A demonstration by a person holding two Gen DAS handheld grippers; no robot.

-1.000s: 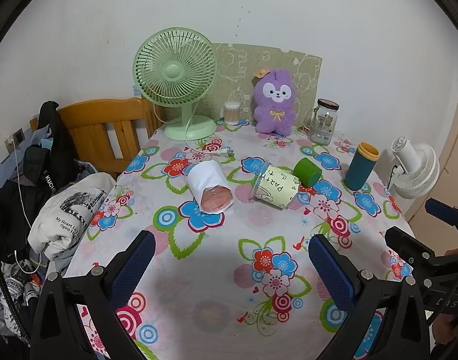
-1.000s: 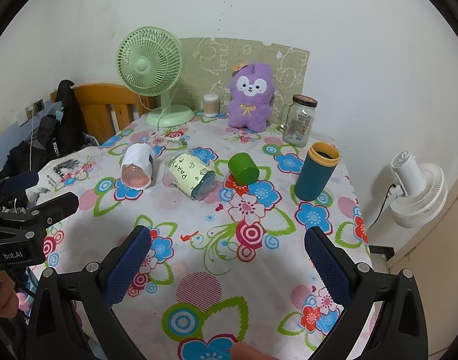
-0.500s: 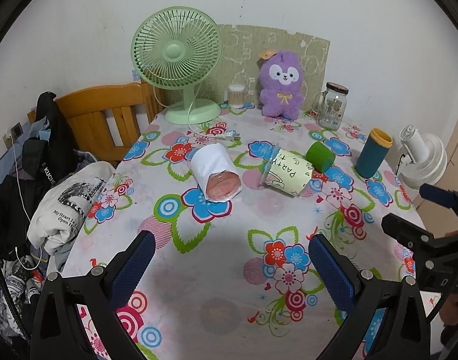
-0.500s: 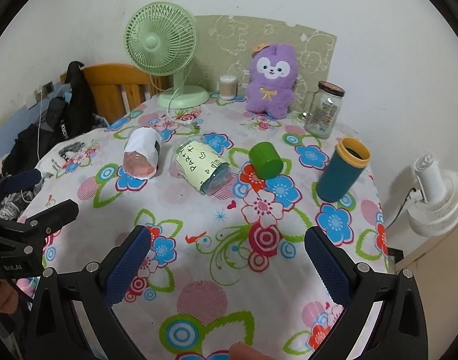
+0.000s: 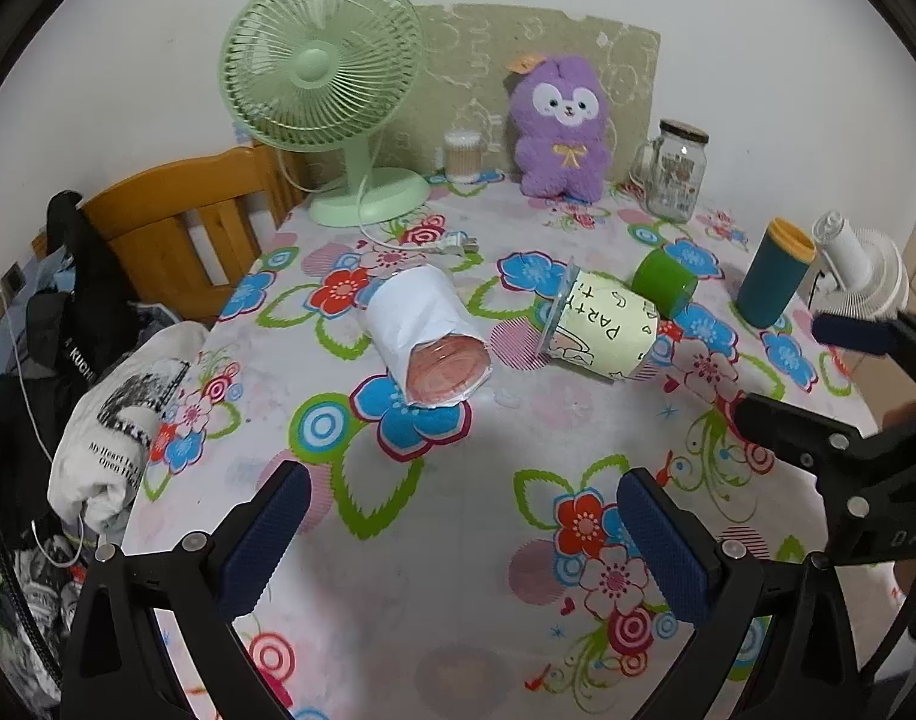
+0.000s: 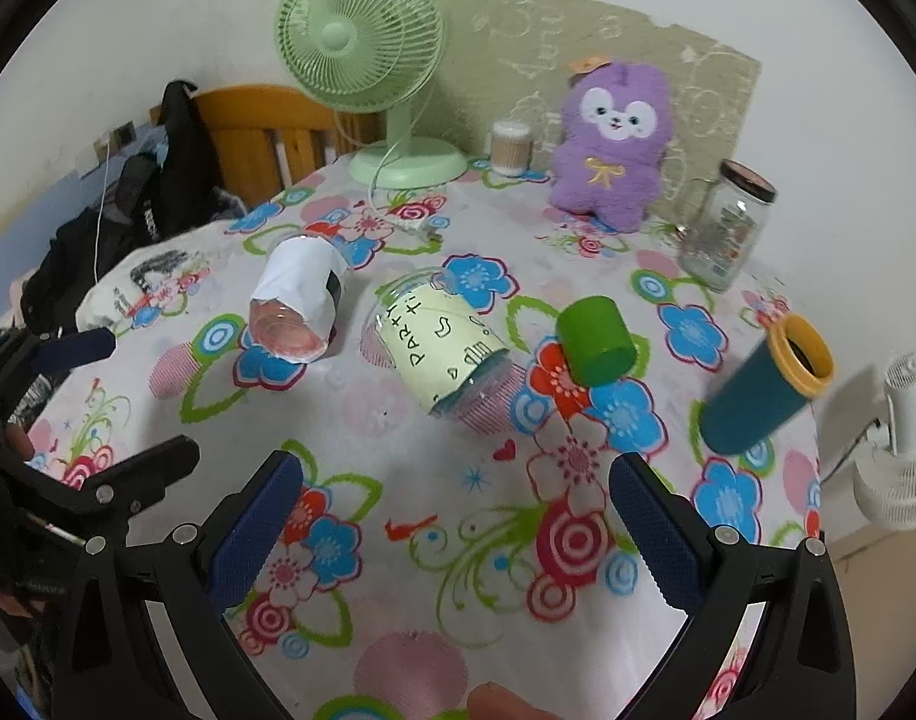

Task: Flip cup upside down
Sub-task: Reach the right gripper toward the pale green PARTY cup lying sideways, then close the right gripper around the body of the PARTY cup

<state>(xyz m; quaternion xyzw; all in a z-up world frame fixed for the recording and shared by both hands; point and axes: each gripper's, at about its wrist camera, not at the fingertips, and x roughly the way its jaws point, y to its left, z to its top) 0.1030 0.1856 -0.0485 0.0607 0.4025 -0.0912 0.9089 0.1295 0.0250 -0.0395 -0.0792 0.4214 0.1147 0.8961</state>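
I held my left gripper (image 5: 460,534) low over the near part of the flowered tablecloth (image 5: 458,630), its blue ribbed pads (image 5: 266,534) spread wide with nothing between them, pointed toward twelve o'clock. My right gripper (image 6: 455,531) hung the same way, jaws fully apart and empty, and from each wrist view I could see the other tool's black frame at the edge, at three o'clock from the left and at nine o'clock from the right. Which cup the task meant I could not tell. A clear plastic cup wrapped in white paper (image 5: 425,330) lay on its side at about twelve o'clock from the left gripper, its pinkish end turned toward me. Just to its right lay a clear cup with a pale yellow label (image 5: 598,327), also on its side, lettered by hand. A small green cup (image 6: 592,339), smooth and opaque, lay tipped just beside that one. Farther toward two o'clock a teal tumbler (image 6: 757,396) with a yellow rim stood upright. Along the back stood a mint-green fan (image 5: 323,69), a fuzzy purple plush toy (image 5: 559,126) and a glass jar (image 6: 727,228) with a handle.
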